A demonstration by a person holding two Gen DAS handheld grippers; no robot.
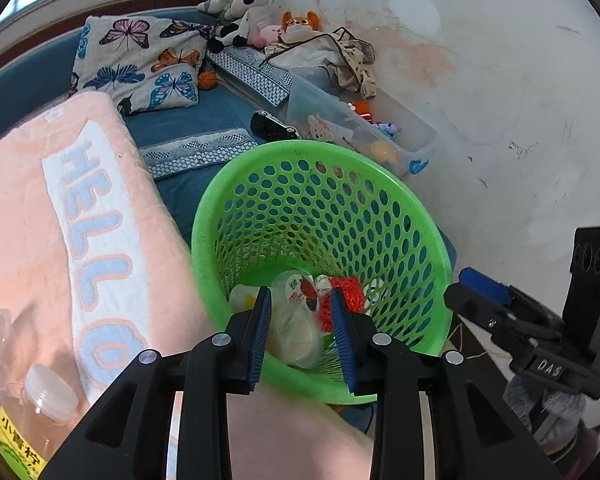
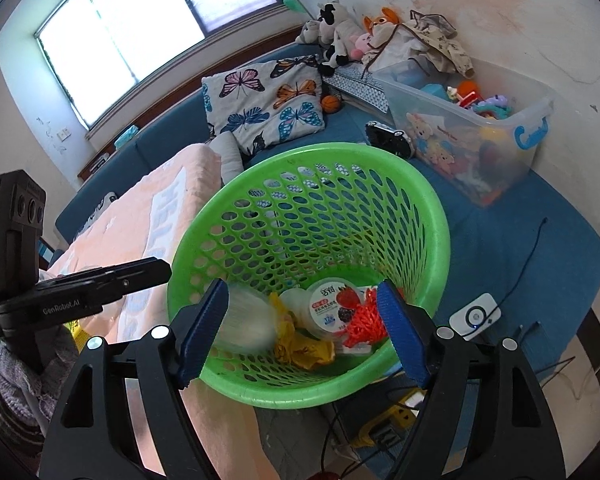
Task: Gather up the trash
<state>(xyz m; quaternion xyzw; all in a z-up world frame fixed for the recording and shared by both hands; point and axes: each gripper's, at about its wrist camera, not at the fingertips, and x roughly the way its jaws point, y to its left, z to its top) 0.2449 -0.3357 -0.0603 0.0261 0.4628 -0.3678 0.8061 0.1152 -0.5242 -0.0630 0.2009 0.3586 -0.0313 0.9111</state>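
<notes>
A green perforated basket (image 1: 412, 216) (image 2: 432, 216) stands on the blue bed. Inside lie a yogurt cup (image 2: 332, 312) (image 1: 300, 292), an orange-red net (image 2: 364, 320) (image 1: 350, 292), a crumpled yellow wrapper (image 2: 304, 350) and a blurred clear plastic cup (image 2: 246, 322) (image 1: 296, 336). My left gripper (image 1: 303, 340) is open over the basket's near rim, nothing between its fingers. My right gripper (image 2: 300, 332) is open wide over the basket; the blurred clear cup is by its left finger (image 2: 204, 332), free of it. Each gripper shows in the other's view: the right (image 1: 480, 286), the left (image 2: 140, 272).
A peach "HELLO" blanket (image 1: 60, 240) lies left of the basket. A clear bottle with a yellow label (image 1: 24, 420) lies at the lower left. A clear toy bin (image 2: 472, 128), butterfly pillow (image 2: 268, 100), plush toys (image 2: 340, 28) and a white device with a cable (image 2: 476, 316) lie around.
</notes>
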